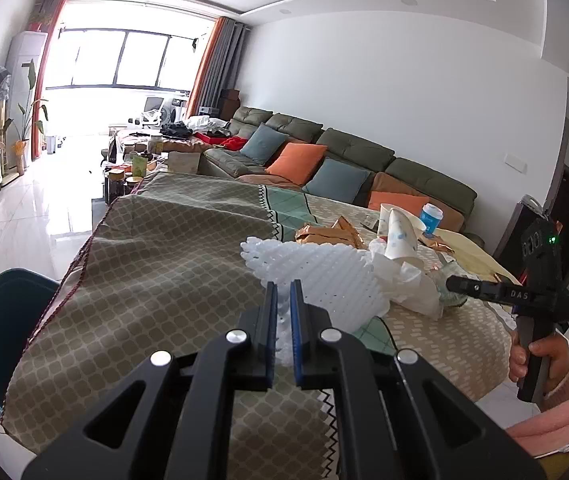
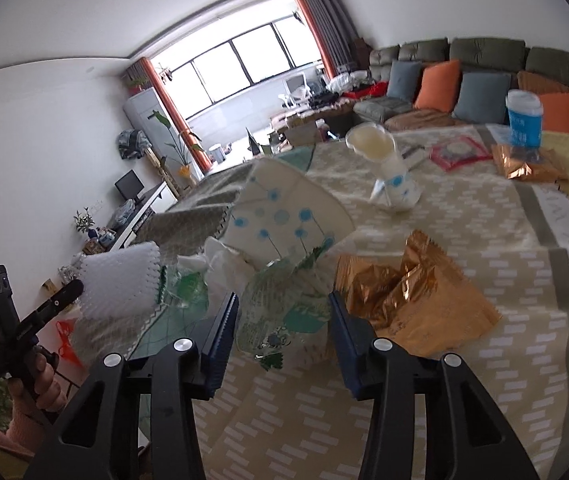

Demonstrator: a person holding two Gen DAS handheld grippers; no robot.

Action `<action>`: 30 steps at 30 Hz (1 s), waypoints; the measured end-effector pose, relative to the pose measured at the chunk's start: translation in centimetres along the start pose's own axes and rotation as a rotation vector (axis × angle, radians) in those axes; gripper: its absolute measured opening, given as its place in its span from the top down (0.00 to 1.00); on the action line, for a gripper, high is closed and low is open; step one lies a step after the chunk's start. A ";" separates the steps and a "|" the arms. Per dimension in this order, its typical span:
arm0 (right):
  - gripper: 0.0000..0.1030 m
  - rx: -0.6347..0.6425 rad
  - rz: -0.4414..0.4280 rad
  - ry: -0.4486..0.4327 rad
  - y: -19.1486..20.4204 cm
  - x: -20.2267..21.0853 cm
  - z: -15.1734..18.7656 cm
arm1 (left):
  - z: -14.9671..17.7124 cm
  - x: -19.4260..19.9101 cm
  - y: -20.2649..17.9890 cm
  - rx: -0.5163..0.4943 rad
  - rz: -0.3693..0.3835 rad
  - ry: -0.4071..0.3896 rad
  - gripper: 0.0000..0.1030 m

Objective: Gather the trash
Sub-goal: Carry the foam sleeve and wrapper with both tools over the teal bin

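Collection was midway: left gripper [image 1: 283, 296] clenched white foam netting [image 1: 324, 276]; right gripper [image 2: 284, 320], released, straddled a clear green-printed wrapper [image 2: 284, 312] at twelve o'clock, needing closure.

Ahead of my right gripper [image 2: 284, 316] I count two paper cups [image 2: 284, 216], [image 2: 388, 168], two gold foil wrappers [image 2: 408, 300], [image 2: 524, 164], one blue tub [image 2: 524, 120] and one clear printed wrapper [image 2: 280, 308]. One white foam net [image 1: 316, 276] sits in my left gripper [image 1: 283, 292].
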State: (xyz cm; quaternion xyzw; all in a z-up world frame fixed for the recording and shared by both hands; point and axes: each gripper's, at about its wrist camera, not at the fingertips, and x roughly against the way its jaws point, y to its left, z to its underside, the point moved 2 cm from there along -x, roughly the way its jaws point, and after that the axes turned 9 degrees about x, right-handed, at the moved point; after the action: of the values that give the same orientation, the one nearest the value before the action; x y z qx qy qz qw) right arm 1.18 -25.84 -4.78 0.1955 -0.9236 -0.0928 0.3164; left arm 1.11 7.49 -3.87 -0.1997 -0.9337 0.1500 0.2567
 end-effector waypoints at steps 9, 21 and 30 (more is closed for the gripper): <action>0.81 0.021 -0.019 -0.055 0.8 1.3 -1.0 | -0.1 0.9 0.9 0.021 -0.014 -0.018 0.92; 0.81 0.151 -0.215 -0.116 7.6 0.3 -5.5 | -1.5 4.8 4.3 0.073 -0.122 -0.115 0.92; 0.81 0.316 -0.447 0.001 17.2 -8.6 -7.2 | -2.4 8.6 9.8 0.156 -0.304 -0.187 0.92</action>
State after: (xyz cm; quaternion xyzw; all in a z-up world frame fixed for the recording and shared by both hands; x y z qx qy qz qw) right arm 6.62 -6.98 1.22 0.4413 -0.8605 -0.0151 0.2541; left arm -1.51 20.39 -2.02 -0.0209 -0.9583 0.1994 0.2035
